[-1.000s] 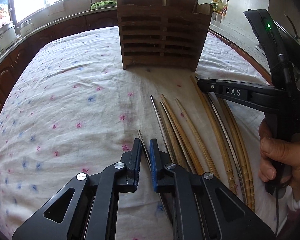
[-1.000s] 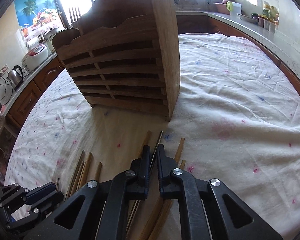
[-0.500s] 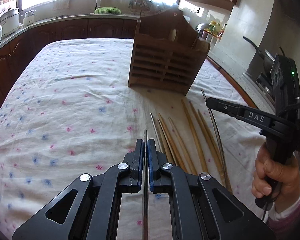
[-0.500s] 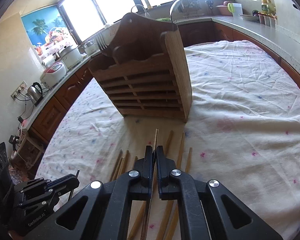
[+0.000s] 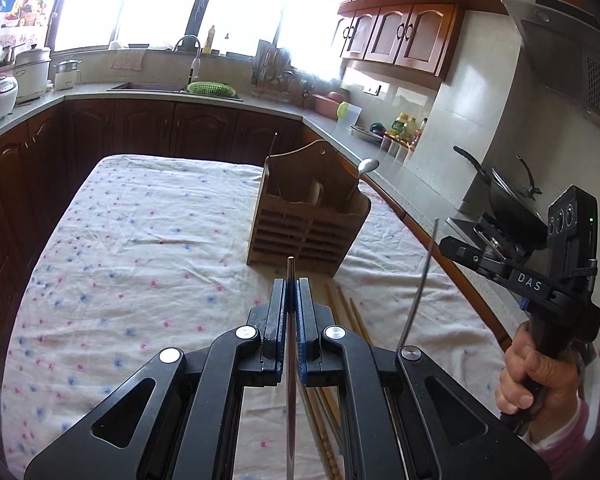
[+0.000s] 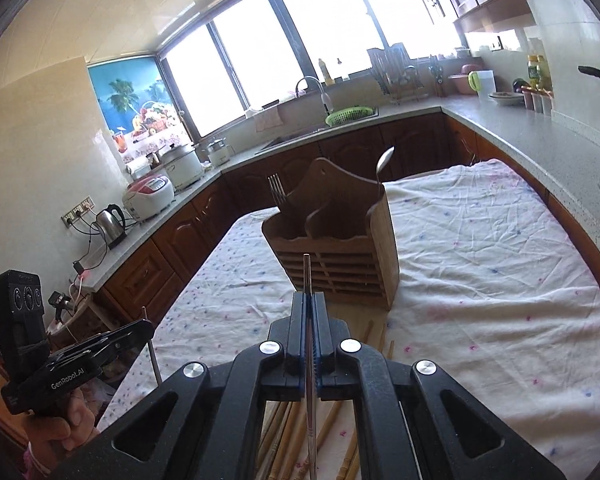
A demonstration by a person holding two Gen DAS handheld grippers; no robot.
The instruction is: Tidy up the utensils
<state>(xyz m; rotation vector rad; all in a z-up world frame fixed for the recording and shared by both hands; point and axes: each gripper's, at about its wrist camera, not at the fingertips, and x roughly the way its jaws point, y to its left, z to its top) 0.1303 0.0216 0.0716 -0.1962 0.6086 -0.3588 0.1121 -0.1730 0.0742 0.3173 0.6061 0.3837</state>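
Left tongs clamp one metal chopstick; right tongs clamp another metal chopstick, above the clothed tabletop.

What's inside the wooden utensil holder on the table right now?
Inside the slatted wooden utensil holder, a metal fork and a metal spoon stick up. Its walls hide anything lower.

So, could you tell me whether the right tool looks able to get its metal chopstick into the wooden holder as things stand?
Probably yes. The right tool grips a metal chopstick above the cloth, pointing at the wooden holder. Nothing lies between them, and the holder's top is open apart from a fork and a spoon.
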